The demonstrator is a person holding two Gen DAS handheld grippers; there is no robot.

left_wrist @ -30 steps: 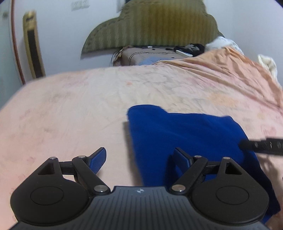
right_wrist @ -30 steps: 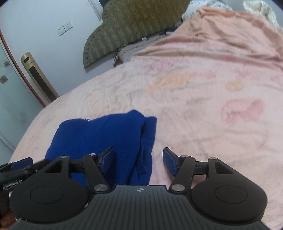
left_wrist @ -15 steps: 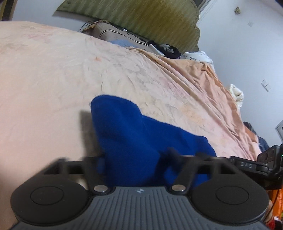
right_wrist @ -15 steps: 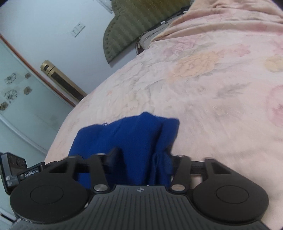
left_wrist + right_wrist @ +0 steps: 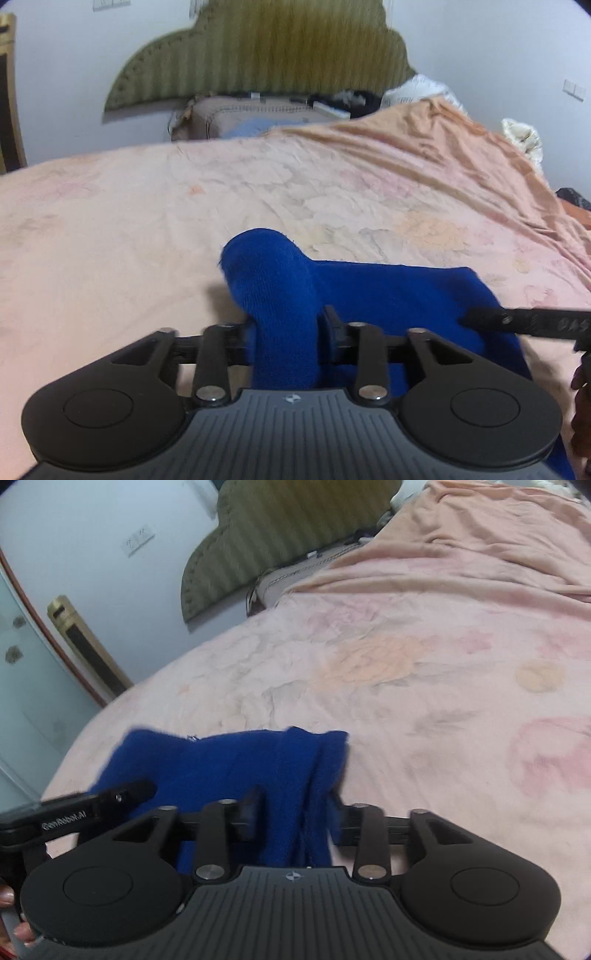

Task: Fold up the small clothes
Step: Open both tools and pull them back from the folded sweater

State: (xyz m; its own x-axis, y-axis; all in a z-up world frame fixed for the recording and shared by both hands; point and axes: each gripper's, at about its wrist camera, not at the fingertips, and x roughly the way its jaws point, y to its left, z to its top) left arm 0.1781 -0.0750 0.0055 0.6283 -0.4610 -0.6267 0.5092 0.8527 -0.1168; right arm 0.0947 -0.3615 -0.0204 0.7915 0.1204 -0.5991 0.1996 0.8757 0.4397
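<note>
A blue knit garment [image 5: 388,291] lay on the pink floral bedsheet [image 5: 147,221] of the bed, near its close edge, with both tools gripping it. In the left wrist view, the left tool [image 5: 286,332] pinched a rounded, bunched-up fold at the garment's left end, so that the cloth stood up in a hump between its fingers [image 5: 330,325] and ran down over the tool's body. The right tool's finger [image 5: 517,321] reached in from the right edge of that view and lay on the garment's far right side. In the right wrist view, the right tool [image 5: 293,814] was closed on the garment's [image 5: 229,764] right-hand edge, where several layers hung bunched between its fingers [image 5: 251,812]. The left tool [image 5: 92,801] entered that view from the left, touching the cloth. Beyond the sheet stood an olive striped headboard [image 5: 258,55] against a pale wall [image 5: 74,55], with a peach blanket [image 5: 480,535] heaped toward the head of the bed.
</note>
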